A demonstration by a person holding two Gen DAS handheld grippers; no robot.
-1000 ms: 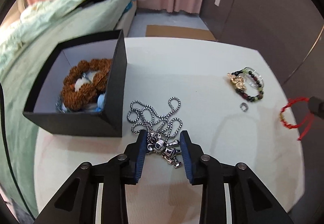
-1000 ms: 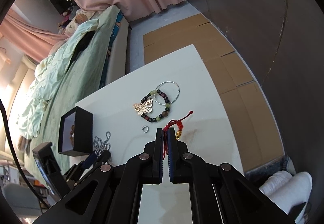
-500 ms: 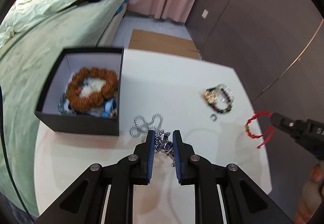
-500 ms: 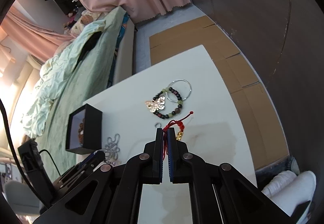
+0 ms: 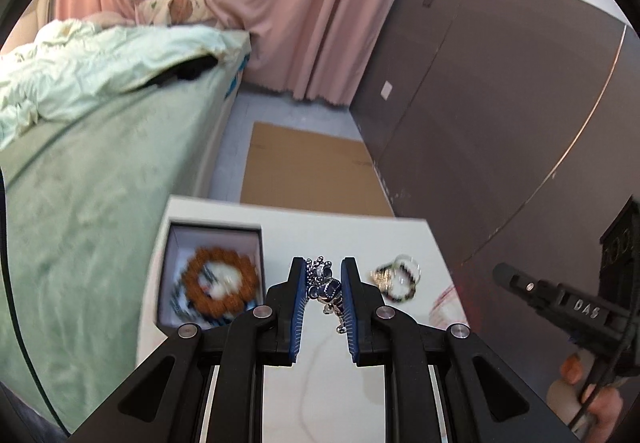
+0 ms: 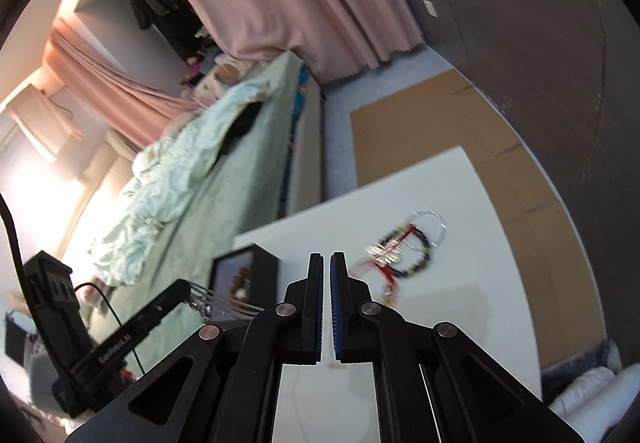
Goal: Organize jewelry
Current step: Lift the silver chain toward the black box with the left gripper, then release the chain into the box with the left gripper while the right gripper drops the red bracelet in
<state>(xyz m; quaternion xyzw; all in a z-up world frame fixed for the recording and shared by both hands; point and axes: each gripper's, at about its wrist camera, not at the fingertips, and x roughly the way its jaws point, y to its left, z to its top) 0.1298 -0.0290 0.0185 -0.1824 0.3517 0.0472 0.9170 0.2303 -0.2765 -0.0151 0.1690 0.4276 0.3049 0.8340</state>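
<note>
My left gripper (image 5: 323, 297) is shut on the pendant of a silver chain necklace (image 5: 325, 285) and holds it well above the white table (image 5: 320, 227). The black jewelry box (image 5: 212, 279) with a brown bead bracelet lies below, to the left. My right gripper (image 6: 326, 303) is shut on a red string bracelet (image 6: 386, 271), which hangs blurred in front of the fingers. A beaded bracelet with a gold butterfly (image 6: 404, 257) lies on the table. In the right wrist view the left gripper (image 6: 188, 293) trails the blurred chain (image 6: 224, 305).
A bed with a green cover (image 5: 80, 171) runs along the table's left side. Cardboard (image 5: 312, 171) lies on the floor beyond the table. A brown wall (image 5: 500, 103) stands to the right. A clear ring (image 6: 430, 225) lies by the beaded bracelet.
My left gripper has shut on the necklace pendant and lifted it high off the table. My right gripper has also risen and tilted up with the red string bracelet.
</note>
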